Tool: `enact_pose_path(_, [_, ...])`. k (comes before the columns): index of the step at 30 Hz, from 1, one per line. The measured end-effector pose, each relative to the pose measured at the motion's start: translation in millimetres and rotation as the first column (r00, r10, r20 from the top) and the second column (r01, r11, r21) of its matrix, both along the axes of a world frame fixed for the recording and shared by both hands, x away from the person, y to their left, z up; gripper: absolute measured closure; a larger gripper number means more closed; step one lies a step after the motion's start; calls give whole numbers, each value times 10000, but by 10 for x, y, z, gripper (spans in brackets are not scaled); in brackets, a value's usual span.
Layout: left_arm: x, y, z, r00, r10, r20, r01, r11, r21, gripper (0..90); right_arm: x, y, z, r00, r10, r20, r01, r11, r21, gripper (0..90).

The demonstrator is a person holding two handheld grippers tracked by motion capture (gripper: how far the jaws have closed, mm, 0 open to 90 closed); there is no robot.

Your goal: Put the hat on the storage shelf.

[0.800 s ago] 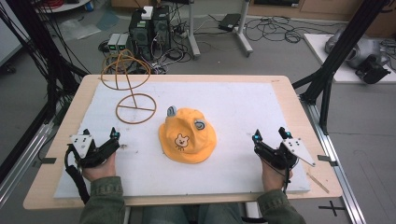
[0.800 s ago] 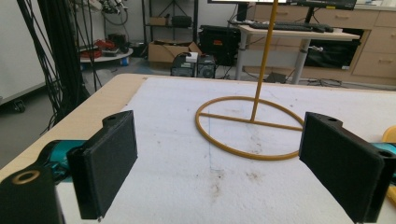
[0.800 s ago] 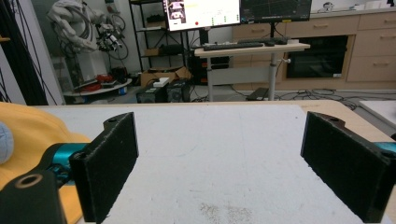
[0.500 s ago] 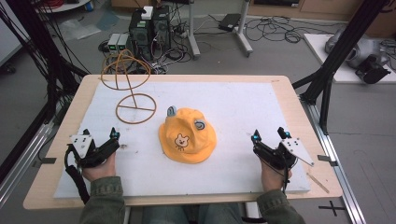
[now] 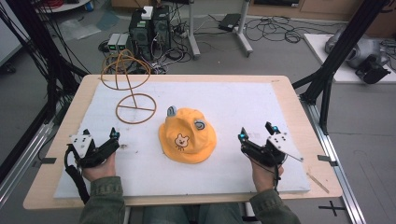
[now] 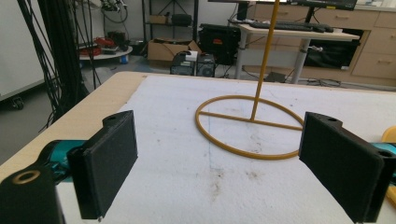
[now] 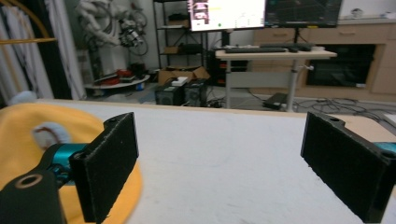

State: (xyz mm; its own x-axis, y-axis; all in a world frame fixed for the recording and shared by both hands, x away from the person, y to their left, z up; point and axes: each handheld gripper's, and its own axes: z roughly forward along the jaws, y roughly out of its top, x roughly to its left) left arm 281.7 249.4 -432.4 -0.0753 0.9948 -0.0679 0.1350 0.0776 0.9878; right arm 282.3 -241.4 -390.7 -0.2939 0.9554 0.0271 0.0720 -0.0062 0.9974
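We had both jaws wide, nothing gripped: left gripper (image 5: 113, 138), right gripper (image 5: 255, 132) flanking yellow hat (image 5: 187, 135).

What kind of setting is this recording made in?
Probably a robotics lab or data-collection workshop. The table stands inside a black frame, computers and loose cables sit on the floor beyond it, and the right gripper view shows monitors and a white robot.
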Motion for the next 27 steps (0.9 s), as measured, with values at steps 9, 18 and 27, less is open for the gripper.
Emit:
enact_pose_path(9, [2,10,1,10000,-8,31,9,9998,-215,119,66,593,211,9948,1011,-79,-1010,9949,56,108])
enact_pose_path(18, [-12,63,-7,9999,75,94,-70,9986,-516,120,96,1240,148,9708,1087,-2139,-1279,9887,-782,108])
enact_pose_path(27, [-10,70,-5,9999,85,103,-80,9986,-526,122,304,1513,-50,9017,1139,-4171,-1461,9882,-462,110])
